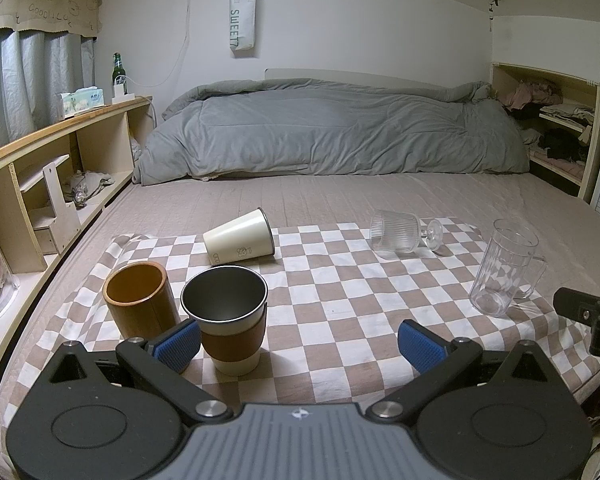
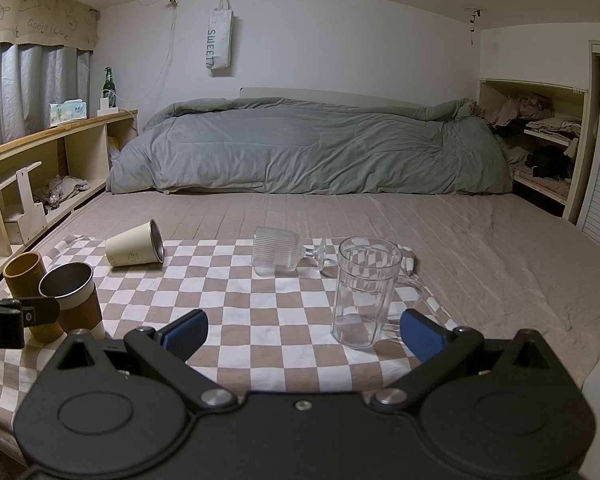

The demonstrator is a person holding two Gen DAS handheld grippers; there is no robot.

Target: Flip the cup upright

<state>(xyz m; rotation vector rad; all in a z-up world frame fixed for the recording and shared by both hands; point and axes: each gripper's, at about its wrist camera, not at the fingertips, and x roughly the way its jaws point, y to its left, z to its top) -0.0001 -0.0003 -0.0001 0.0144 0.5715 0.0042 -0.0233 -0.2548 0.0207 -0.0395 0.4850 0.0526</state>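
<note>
Both claws spread wide, holding nothing. Left claw [image 1: 298, 346] hangs low over the near edge of the checkered cloth [image 1: 340, 300] on the bed; right claw [image 2: 304, 338] likewise, near the upright clear mug [image 2: 364, 292].

Two vessels lie on their sides at the far edge of the cloth: cream cup [image 1: 240, 240], mouth toward the right, and ribbed goblet [image 1: 400, 234]. Bamboo cup [image 1: 140, 298] and sleeved steel cup [image 1: 228, 320] already stand upright, just ahead of the left claw.

Step judged: approach — no grasp begun. Next move likely reaches past the standing cups to the cream cup — close on its wall, tilt base down.
</note>
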